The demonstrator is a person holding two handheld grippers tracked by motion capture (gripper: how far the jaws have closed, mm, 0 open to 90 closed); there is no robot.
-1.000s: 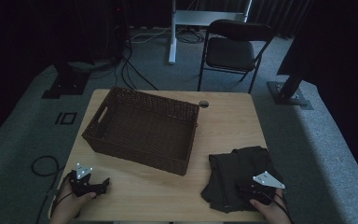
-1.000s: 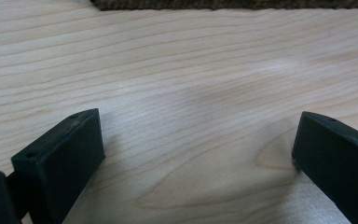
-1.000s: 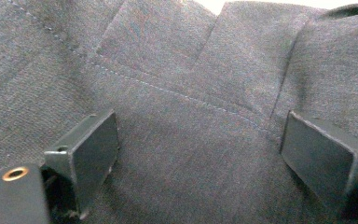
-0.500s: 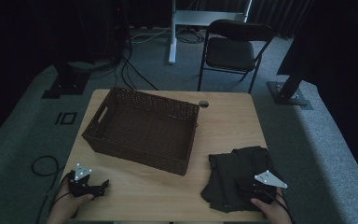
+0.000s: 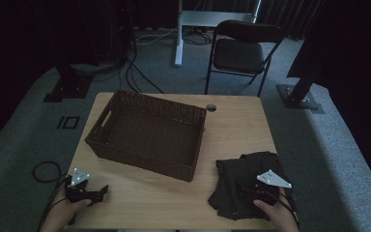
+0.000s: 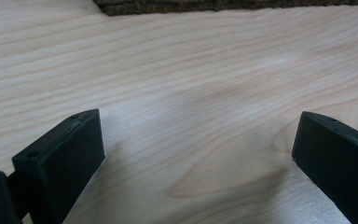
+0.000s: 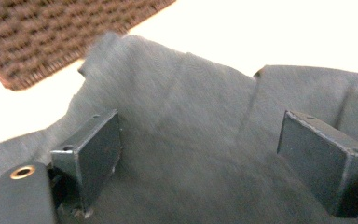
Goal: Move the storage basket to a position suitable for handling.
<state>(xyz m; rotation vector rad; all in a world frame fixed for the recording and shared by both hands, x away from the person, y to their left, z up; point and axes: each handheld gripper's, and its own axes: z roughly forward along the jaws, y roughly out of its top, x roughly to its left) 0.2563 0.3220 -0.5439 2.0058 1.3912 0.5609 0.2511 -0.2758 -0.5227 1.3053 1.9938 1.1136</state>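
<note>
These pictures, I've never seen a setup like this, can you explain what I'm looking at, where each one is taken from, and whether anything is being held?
A person sits at a wooden table and holds a hand tool with two black jaws in each hand. No robot is involved. The high view looks down from above the person's side. There the left gripper lies near the table's front left corner, and the right gripper rests over a dark cloth at the front right. A brown woven basket stands in the middle. The other two pictures come from small cameras riding on the tools. In the left gripper view the jaws stand wide apart over bare wood. In the right gripper view the jaws are also apart, with the cloth beneath them. Nothing is gripped yet.
</note>
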